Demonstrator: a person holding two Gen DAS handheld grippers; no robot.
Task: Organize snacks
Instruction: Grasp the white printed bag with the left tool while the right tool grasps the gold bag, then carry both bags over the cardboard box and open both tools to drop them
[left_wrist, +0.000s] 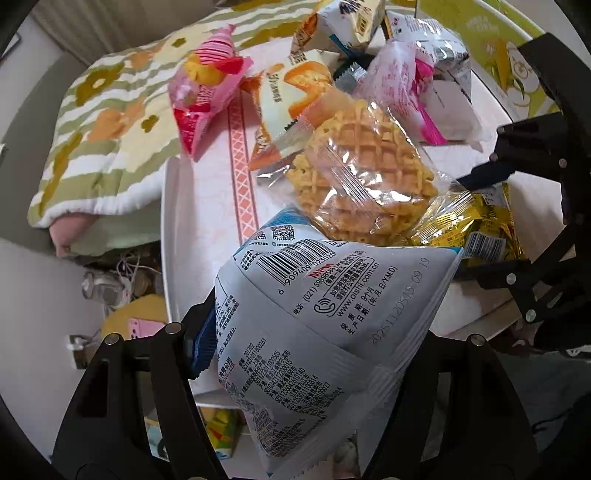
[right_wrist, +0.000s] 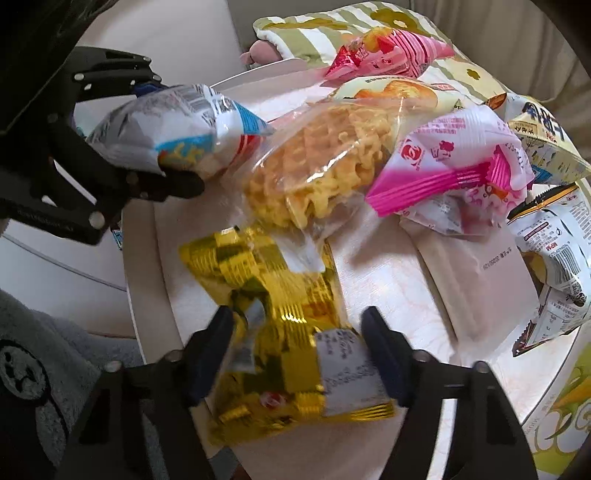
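My left gripper (left_wrist: 306, 343) is shut on a white-and-blue snack bag (left_wrist: 317, 325) and holds it above the table's near edge; it also shows in the right wrist view (right_wrist: 173, 129). My right gripper (right_wrist: 297, 332) is closed around a gold foil snack packet (right_wrist: 284, 332) lying on the white round table (right_wrist: 388, 280); the packet also shows in the left wrist view (left_wrist: 476, 225). A clear-wrapped waffle (left_wrist: 362, 173) lies in the middle of the table, seen too in the right wrist view (right_wrist: 317, 162).
Several more snack packets lie across the table: a pink-red one (left_wrist: 207, 92), an orange-white one (left_wrist: 291, 96), a pink-white one (right_wrist: 454, 166), white printed ones (right_wrist: 554, 258). A floral cushion (left_wrist: 92, 129) lies beyond the table. Clutter sits on the floor (left_wrist: 122, 288).
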